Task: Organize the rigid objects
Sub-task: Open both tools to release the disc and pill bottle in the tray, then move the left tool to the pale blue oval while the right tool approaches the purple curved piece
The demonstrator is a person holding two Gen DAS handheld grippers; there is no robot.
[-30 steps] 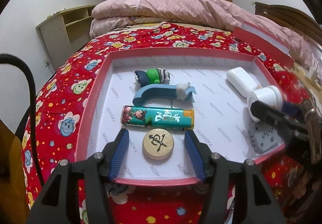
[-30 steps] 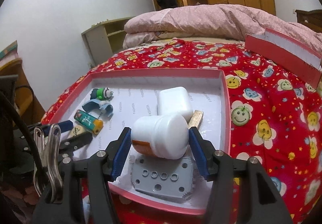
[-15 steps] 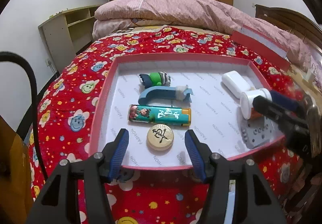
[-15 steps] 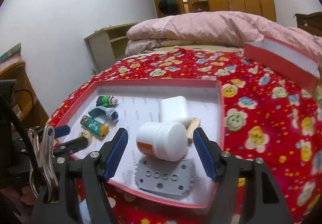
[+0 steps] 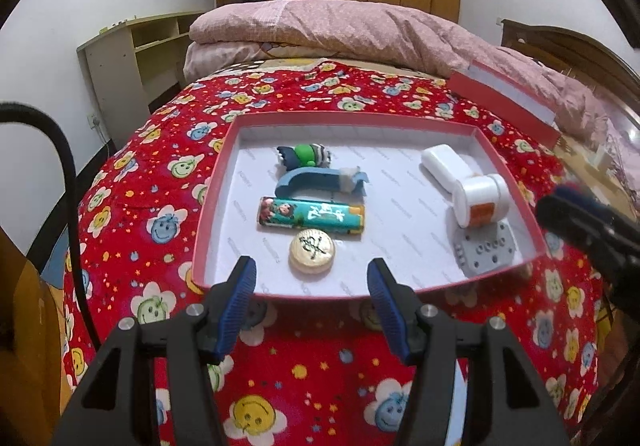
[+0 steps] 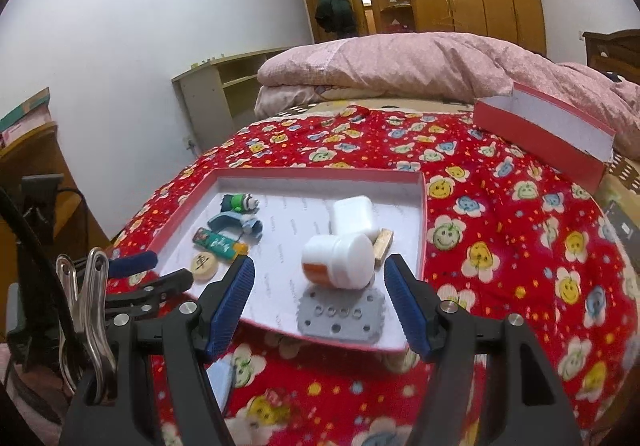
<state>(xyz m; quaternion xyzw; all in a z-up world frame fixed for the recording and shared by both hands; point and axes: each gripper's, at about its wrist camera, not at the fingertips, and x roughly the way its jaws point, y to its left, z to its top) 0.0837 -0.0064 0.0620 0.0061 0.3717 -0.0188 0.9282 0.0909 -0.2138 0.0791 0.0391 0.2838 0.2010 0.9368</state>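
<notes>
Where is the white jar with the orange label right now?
The white jar lies on its side in the red tray, near its right edge, between the white case and the grey plate.

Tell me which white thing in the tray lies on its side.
The white jar with the orange label, tipped over on the grey plate; the white case behind it lies flat.

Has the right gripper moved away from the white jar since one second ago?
Yes. The right gripper backed toward the tray's near rim, fingers opened off the white jar.
</notes>
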